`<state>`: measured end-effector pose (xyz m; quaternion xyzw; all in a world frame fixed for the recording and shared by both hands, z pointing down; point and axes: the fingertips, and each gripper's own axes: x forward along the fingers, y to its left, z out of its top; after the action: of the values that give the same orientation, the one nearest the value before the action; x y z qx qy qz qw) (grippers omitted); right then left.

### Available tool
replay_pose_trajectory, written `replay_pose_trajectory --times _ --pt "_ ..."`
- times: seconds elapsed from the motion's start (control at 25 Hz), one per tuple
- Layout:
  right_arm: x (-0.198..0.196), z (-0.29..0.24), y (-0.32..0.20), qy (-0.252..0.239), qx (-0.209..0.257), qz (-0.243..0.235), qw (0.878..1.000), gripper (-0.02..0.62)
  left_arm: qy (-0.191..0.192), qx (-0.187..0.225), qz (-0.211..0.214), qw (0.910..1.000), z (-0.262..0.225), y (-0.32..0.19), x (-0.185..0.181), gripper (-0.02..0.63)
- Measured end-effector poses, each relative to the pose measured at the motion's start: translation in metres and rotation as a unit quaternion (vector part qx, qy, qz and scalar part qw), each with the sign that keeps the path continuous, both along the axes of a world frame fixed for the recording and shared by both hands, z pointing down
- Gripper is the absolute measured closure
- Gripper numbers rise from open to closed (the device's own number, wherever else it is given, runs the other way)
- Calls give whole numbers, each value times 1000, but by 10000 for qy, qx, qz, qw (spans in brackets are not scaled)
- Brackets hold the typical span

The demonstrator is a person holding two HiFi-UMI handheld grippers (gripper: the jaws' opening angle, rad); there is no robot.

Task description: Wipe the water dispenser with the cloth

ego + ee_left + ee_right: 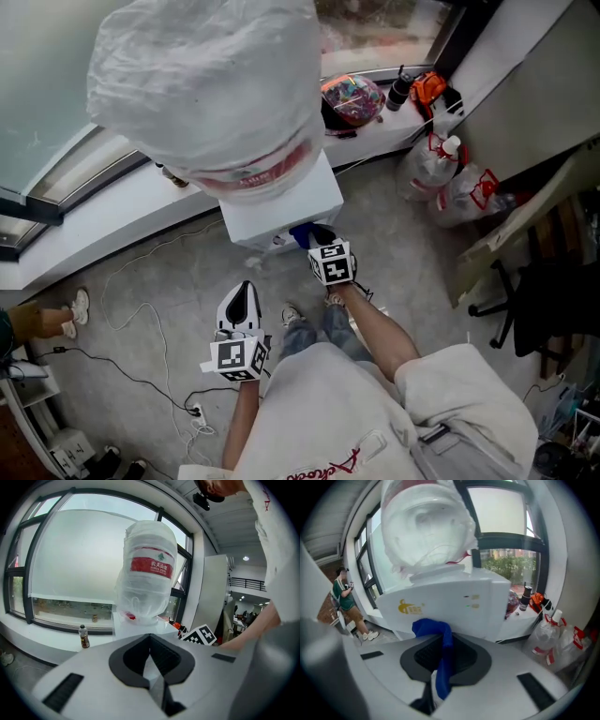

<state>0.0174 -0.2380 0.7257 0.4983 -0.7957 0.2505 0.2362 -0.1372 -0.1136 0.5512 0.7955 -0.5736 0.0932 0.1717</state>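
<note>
1. The water dispenser [454, 604] stands against the window ledge. It is a boxy white cabinet with smooth, glossy plastic faces, a gold logo on the front and an upturned bottle [206, 84] on top.
2. The bottle is rounded and translucent, wrapped in crinkled clear film, with a red label band.
3. The cloth [443, 653] is blue and soft, bunched into a rope-like fold. The right gripper [440, 641] has its jaws closed on it, just in front of the dispenser's front face (I cannot tell whether the fabric touches it).
4. The left gripper [152, 656] hangs lower and farther back. Its jaws are together with nothing between them.
5. Risks, as I judge them:
   - The cloth is pinched as a narrow strand, so dragging it across the slick panel could pull it free.
   - So bunched, it offers little wiping surface and may leave streaks.
   - A hard push high on the cabinet might rock the heavy bottle.
   - Loose cables [141, 323] trail across the floor (a tripping hazard when stepping around).
</note>
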Motion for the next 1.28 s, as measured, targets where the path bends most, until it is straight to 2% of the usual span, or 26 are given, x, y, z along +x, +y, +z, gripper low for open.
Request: replay_pose_trajectory --times 0.16,0.52,1.0,1.16,1.28 --pt "42 3 -8 -28 -62 466 9989 546 -2 12 146 9999 0 -8 16 594" --pt "101 6 -23 165 -23 895 9958 546 -38 -34 297 9995 1 -19 34 594" --pt "118 3 -12 155 58 1024 9946 546 -38 -46 394 9992 3 -17 45 594" --pt "115 -16 -4 90 270 910 9954 546 -13 13 413 9991 -1 -19 51 594" --pt "115 -47 -5 39 619 838 9946 546 43 100 479 9988 -6 -24 62 594"
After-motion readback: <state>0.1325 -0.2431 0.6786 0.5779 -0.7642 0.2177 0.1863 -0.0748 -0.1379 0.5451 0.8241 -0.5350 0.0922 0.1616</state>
